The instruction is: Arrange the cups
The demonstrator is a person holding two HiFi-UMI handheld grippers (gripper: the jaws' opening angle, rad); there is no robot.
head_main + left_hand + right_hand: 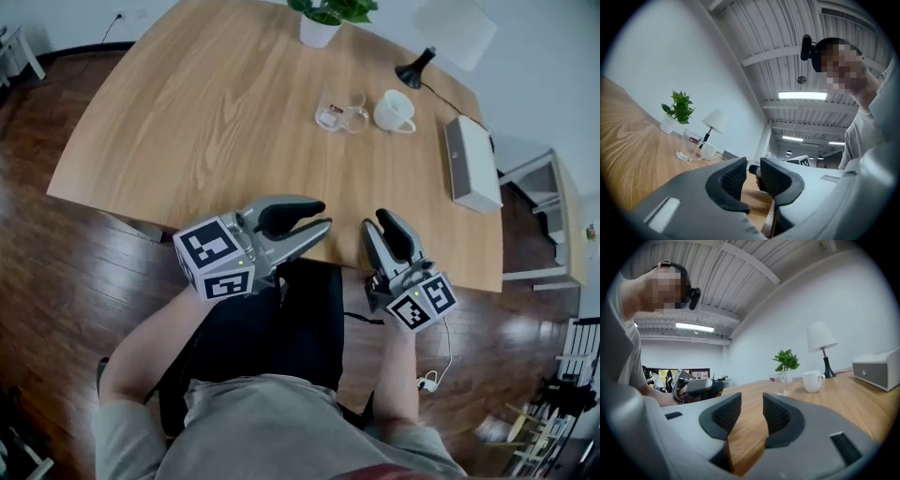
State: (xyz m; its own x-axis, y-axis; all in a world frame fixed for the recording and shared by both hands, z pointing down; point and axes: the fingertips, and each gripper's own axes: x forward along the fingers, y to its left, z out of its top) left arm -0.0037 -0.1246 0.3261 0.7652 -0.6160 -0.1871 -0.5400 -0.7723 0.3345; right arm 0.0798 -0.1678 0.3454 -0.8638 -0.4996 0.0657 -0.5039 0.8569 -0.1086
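A clear glass cup (pixel 342 112) with a red label and a white mug (pixel 394 111) stand side by side on the far part of the wooden table (pixel 206 122). Both grippers hover at the near table edge, well short of the cups. My left gripper (pixel 323 216) is open with nothing between its jaws. My right gripper (pixel 377 222) is also open and holds nothing. The left gripper view shows the glass cup (pixel 688 145) and mug (pixel 708 151) far off to the left. In the right gripper view the glass cup (pixel 783 383) and mug (pixel 813 380) stand ahead, right of the jaws.
A potted plant (pixel 319 23) stands at the table's far edge. A black lamp base (pixel 417 67) and a white box (pixel 472 164) sit on the right side. A black chair (pixel 272 328) is under me, on dark wood floor (pixel 56 272).
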